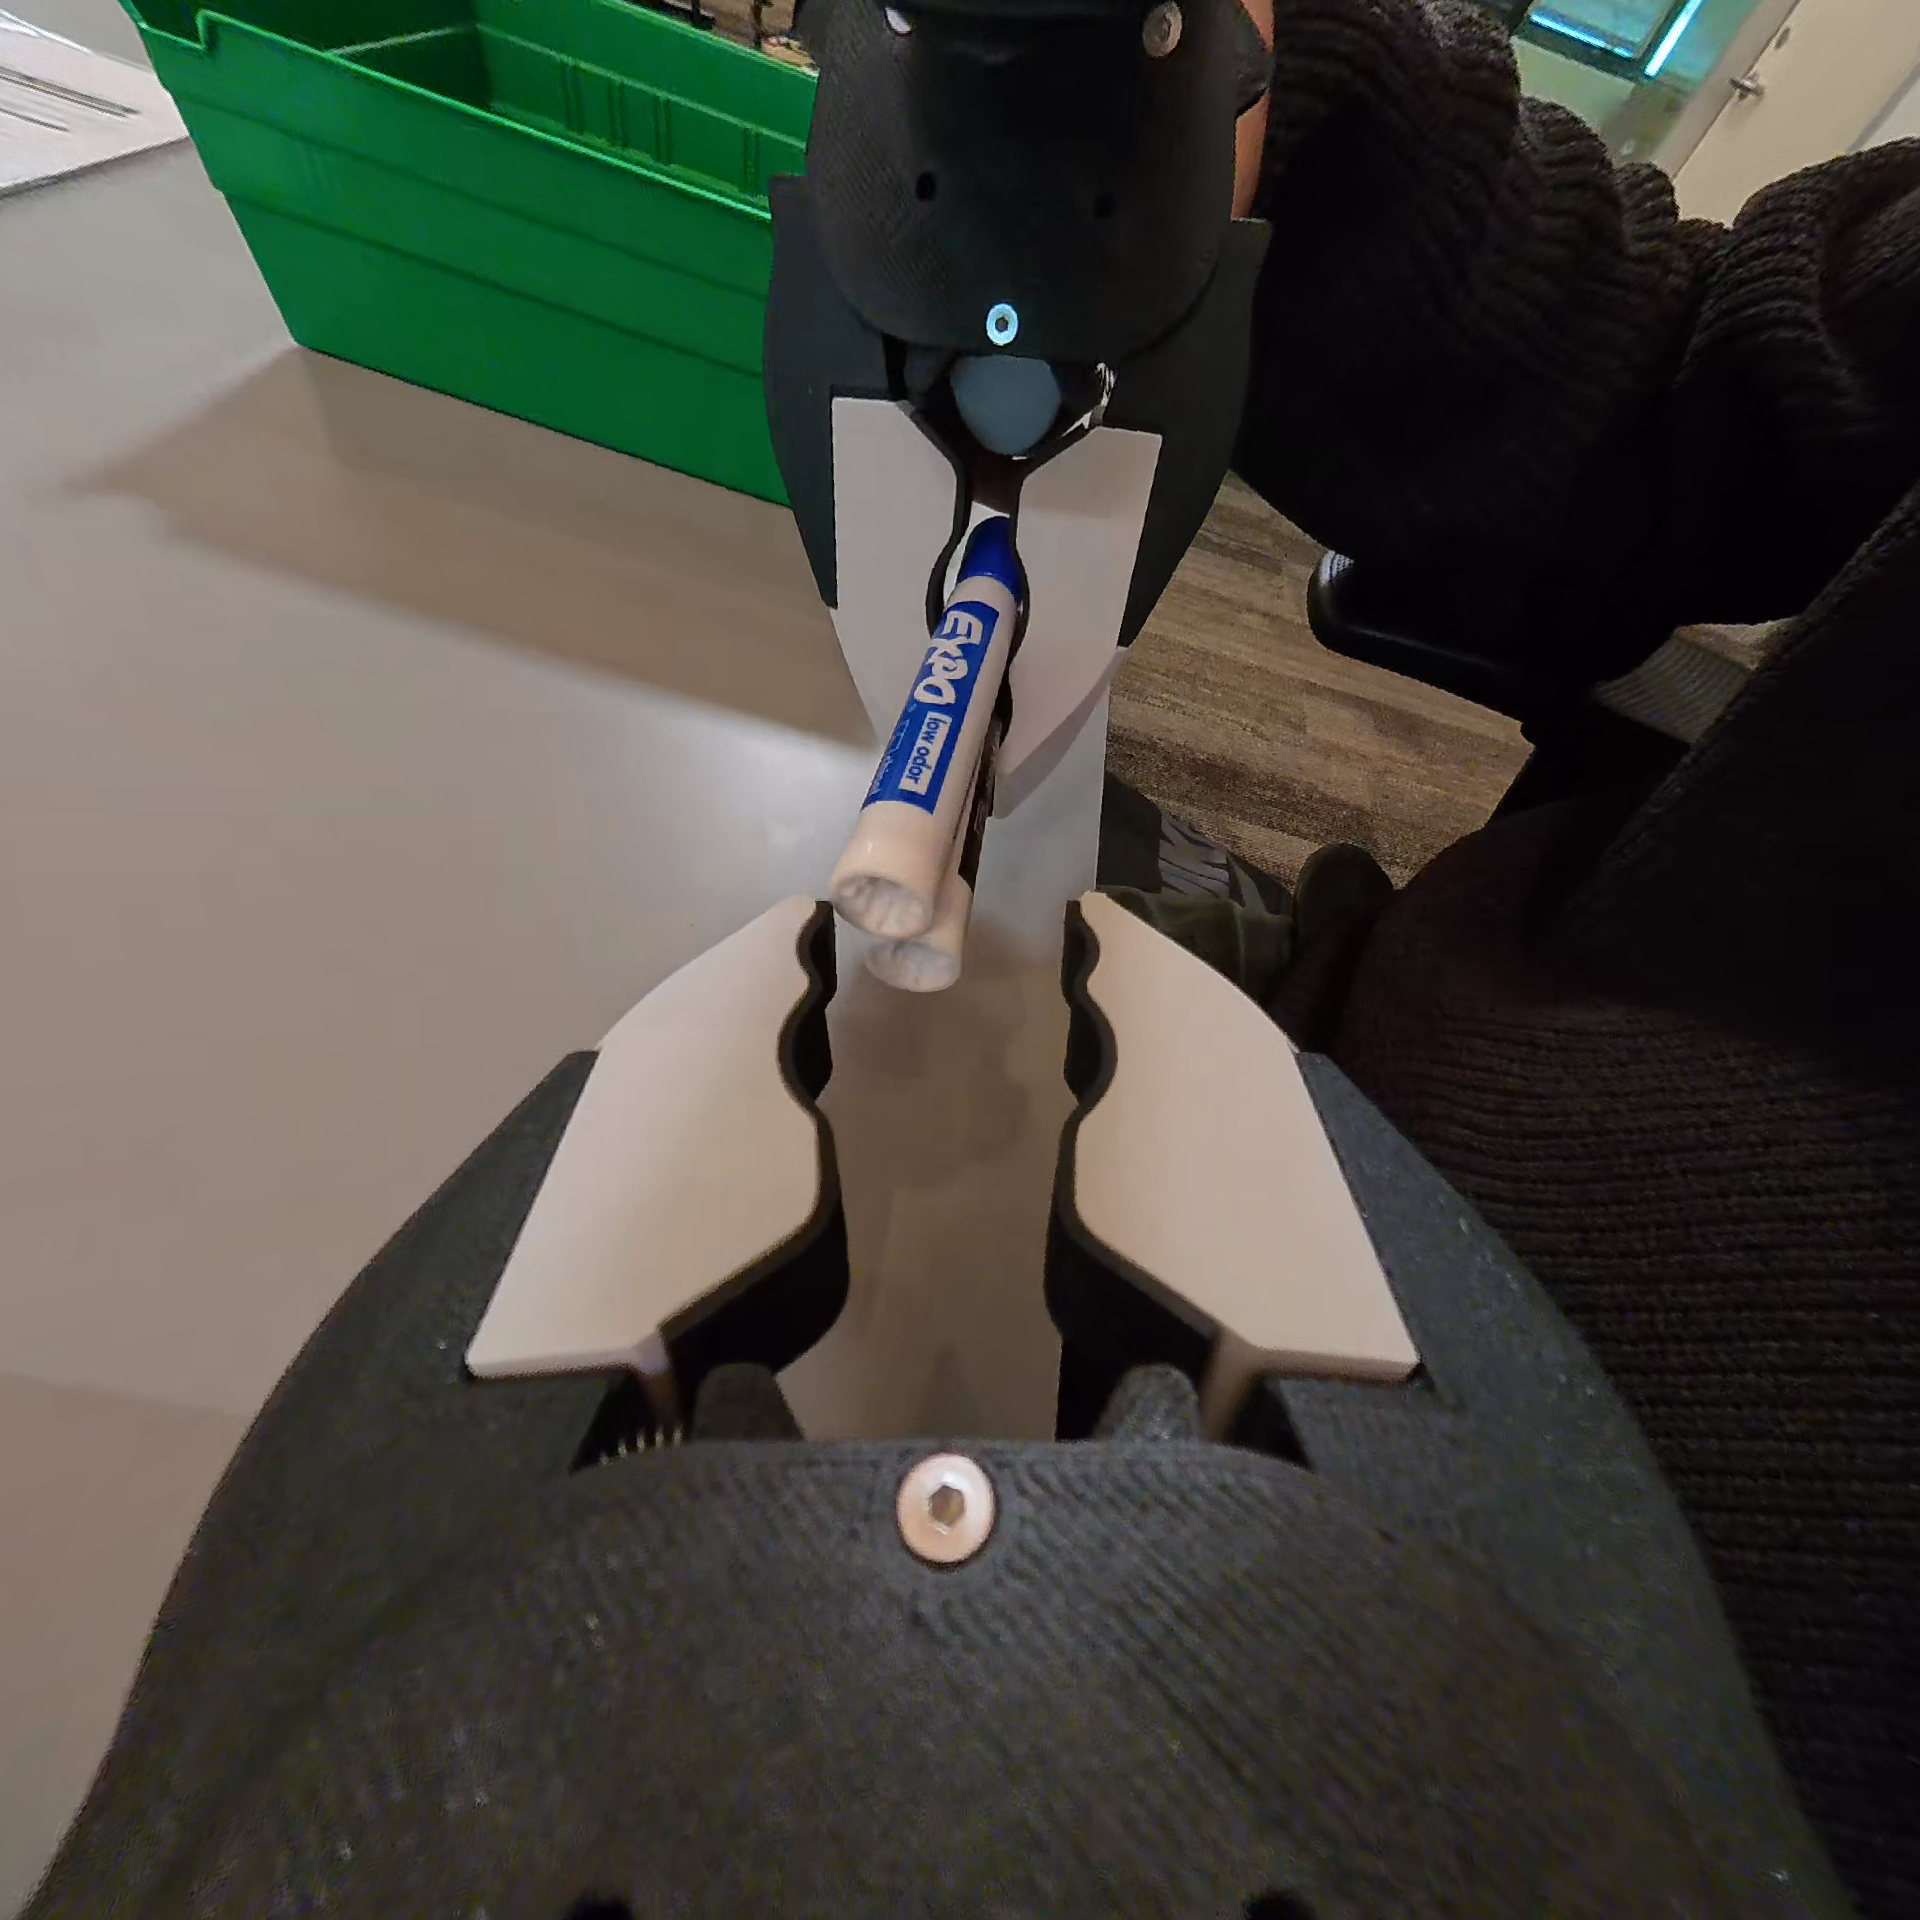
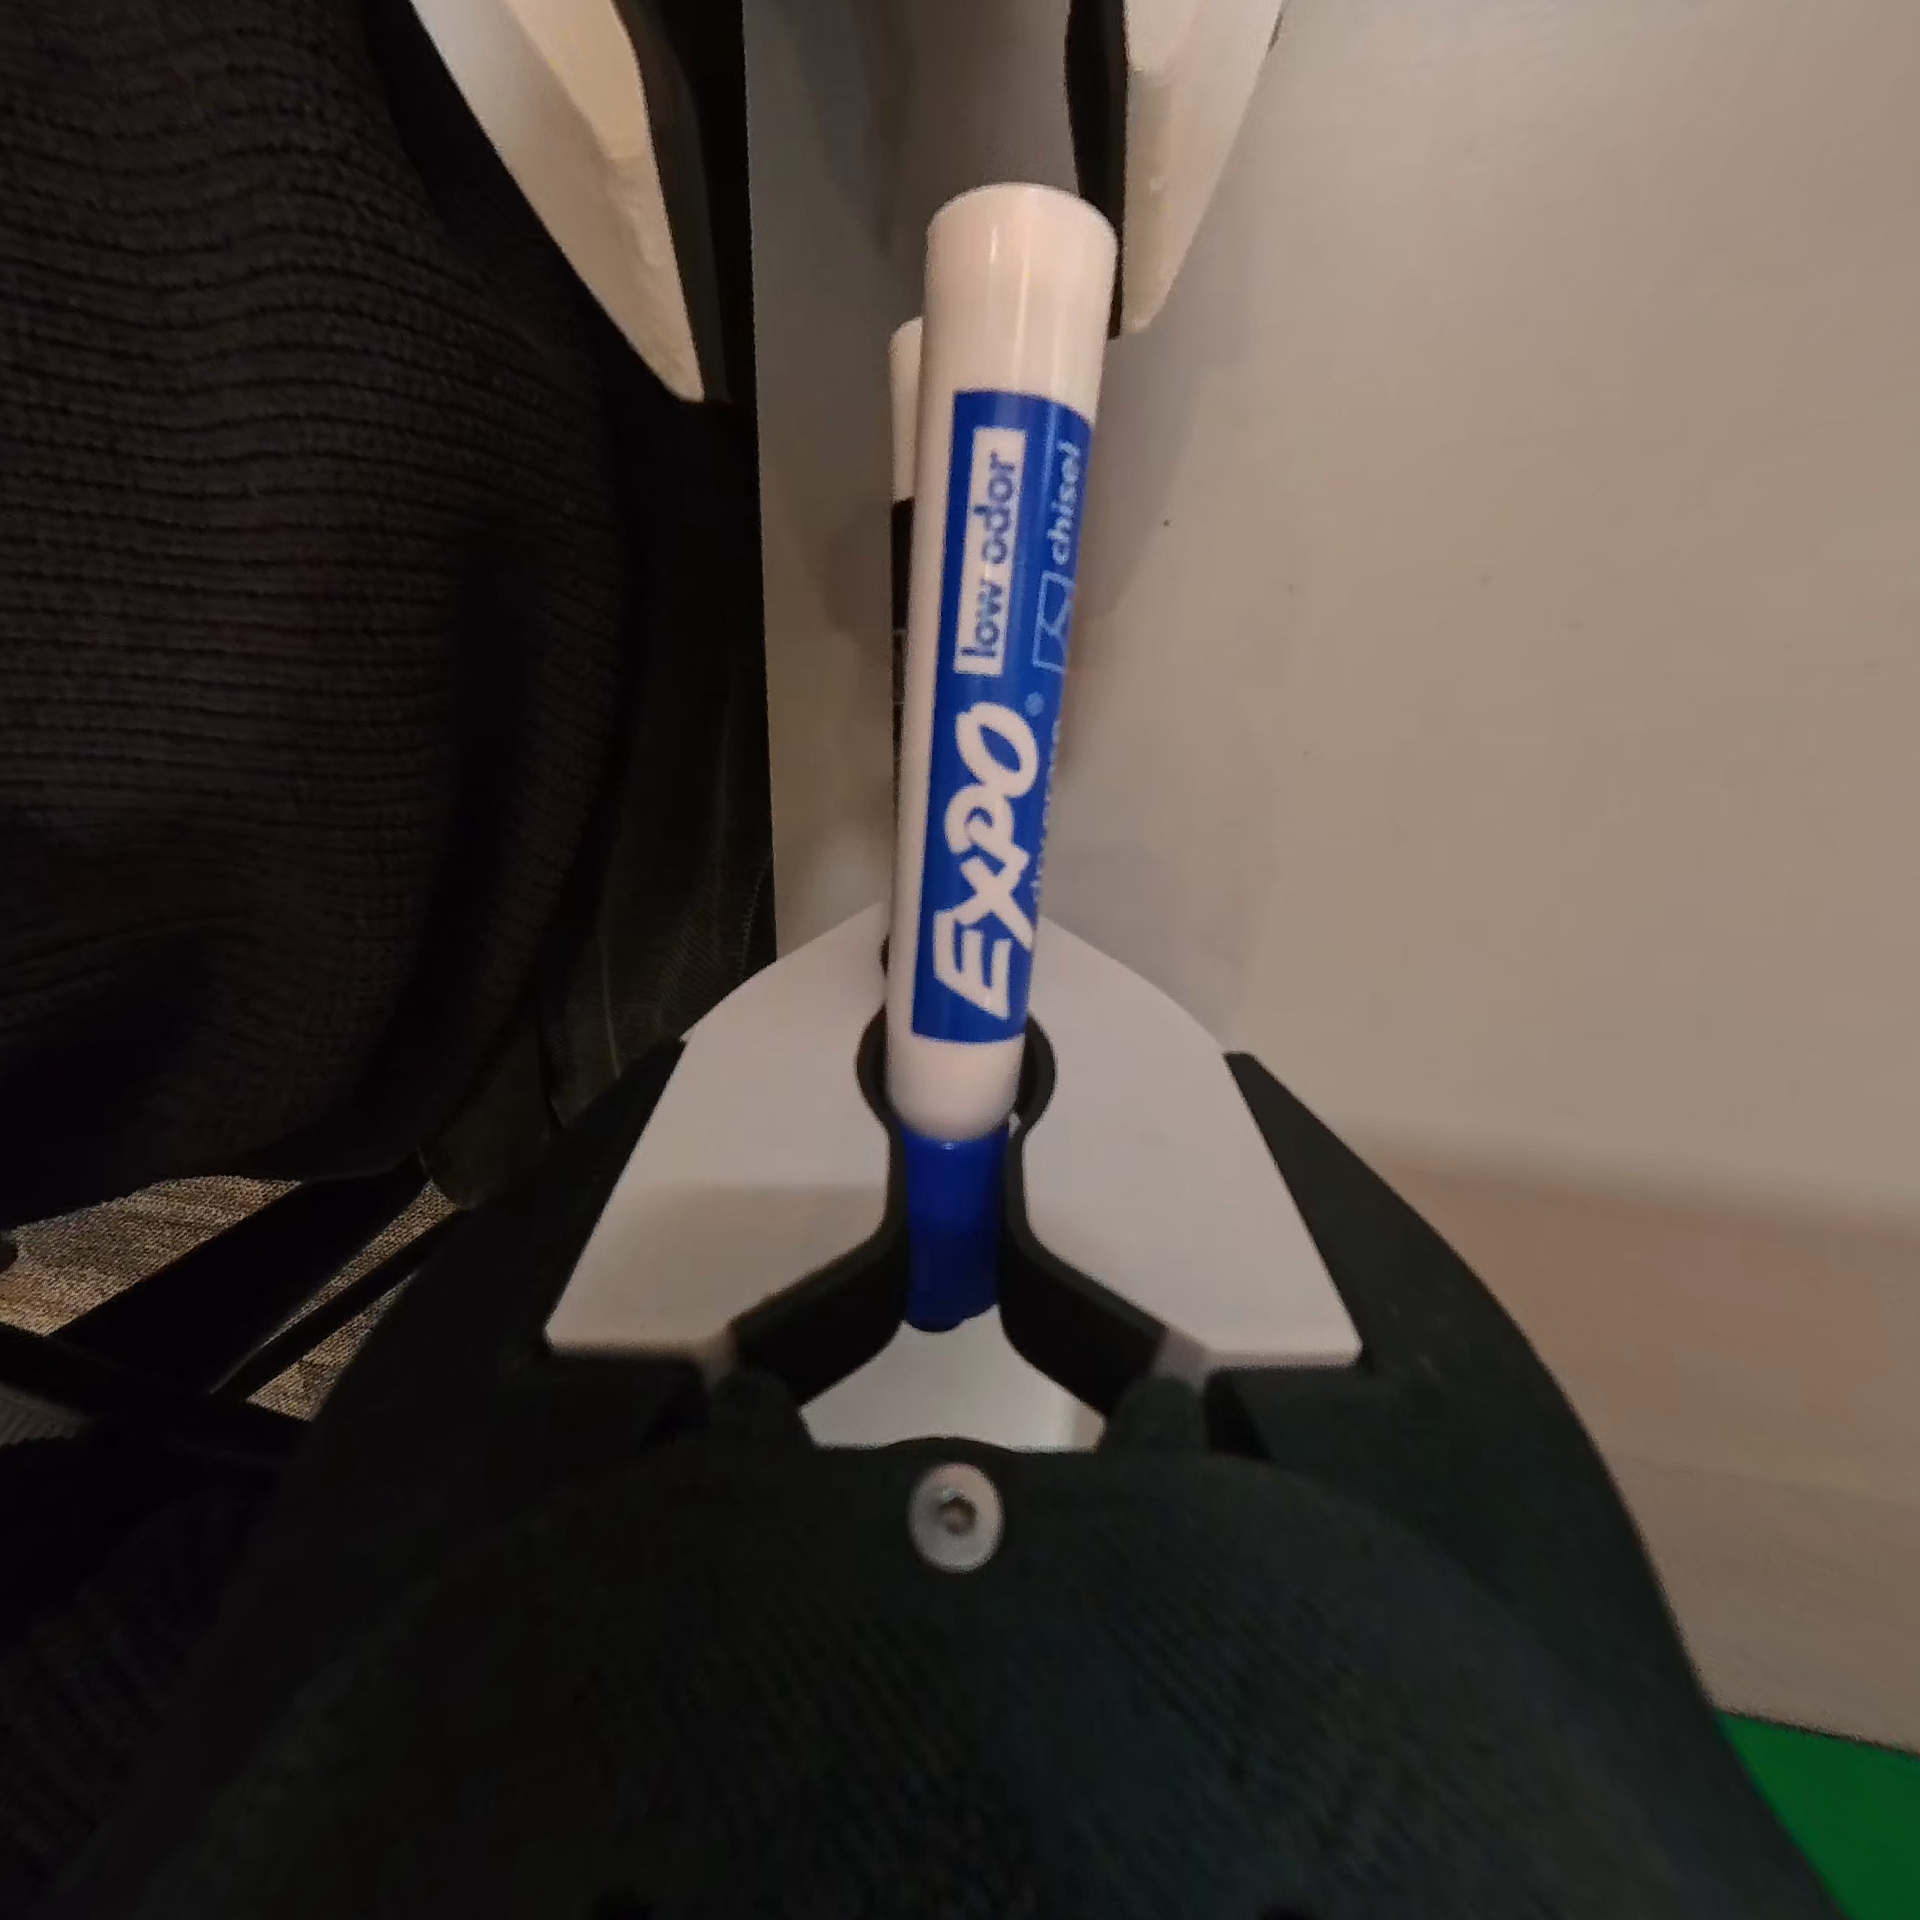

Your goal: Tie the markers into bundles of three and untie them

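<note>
The right tongs [image 2: 961,1049] are clamped on two dry-erase markers held side by side: the blue-labelled marker [image 2: 992,665] in front, and a second marker [image 2: 904,416] mostly hidden behind it, whose colour I cannot make out with any confidence. The grip sits low on the barrels, just above the blue cap [image 2: 951,1236], which lies in the notch between the jaws, so the white butt ends stick out forward and free. In the left wrist view those butt ends point straight at the left tongs [image 1: 948,971], which stand apart with nothing between them, their tips just short of the nearest marker end; the two tools face each other nose to nose. All this hangs above the pale table [image 1: 312,831], near its edge. A green plastic bin [image 1: 499,208] stands farther back on the table, well apart from the markers.
</note>
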Demonstrator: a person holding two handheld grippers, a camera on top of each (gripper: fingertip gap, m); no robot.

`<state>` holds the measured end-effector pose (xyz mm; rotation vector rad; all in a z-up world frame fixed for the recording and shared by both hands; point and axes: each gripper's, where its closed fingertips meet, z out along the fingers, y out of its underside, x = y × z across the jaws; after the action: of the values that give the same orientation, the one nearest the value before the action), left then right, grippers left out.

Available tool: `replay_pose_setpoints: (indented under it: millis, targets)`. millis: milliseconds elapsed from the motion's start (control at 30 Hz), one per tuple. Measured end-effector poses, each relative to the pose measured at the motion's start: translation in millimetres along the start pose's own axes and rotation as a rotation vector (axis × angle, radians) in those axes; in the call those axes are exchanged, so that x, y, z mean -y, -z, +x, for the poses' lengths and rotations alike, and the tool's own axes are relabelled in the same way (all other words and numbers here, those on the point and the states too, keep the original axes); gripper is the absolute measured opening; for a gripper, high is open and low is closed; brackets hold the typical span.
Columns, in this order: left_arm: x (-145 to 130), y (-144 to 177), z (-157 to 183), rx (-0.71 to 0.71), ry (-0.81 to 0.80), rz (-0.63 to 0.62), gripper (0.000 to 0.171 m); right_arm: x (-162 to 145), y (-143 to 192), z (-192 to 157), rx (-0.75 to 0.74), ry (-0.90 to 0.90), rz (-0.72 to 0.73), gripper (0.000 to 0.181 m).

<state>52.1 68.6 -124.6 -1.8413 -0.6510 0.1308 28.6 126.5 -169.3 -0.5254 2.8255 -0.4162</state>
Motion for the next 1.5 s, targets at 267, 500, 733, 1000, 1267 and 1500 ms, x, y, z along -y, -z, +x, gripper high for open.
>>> replay_pose_setpoints:
  millis: [267,500,733,1000,1267,1500]
  targets:
    - [-0.3,-0.3,2.3,-0.007,-0.015,-0.002,0.043,-0.2,0.4,0.8,-0.002,-0.001,0.0,0.015]
    - [-1.8,-1.0,3.0,-0.009,-0.02,-0.01,0.045,0.2,0.6,1.2,-0.003,0.0,0.0,0.015]
    - [-1.3,-0.9,4.1,-0.011,-0.028,-0.005,0.044,0.0,1.5,1.8,-0.006,-0.001,-0.001,0.015]
    - [-3.0,-1.9,5.1,-0.011,-0.038,-0.015,0.046,0.3,1.4,2.1,-0.007,0.0,-0.003,0.014]
    - [-3.5,-2.4,4.7,-0.005,-0.046,-0.018,0.045,0.4,1.5,2.6,-0.01,0.0,-0.004,0.014]
    - [-4.0,-2.8,4.8,-0.004,-0.049,-0.02,0.047,0.0,1.7,2.8,-0.012,0.0,-0.007,0.014]
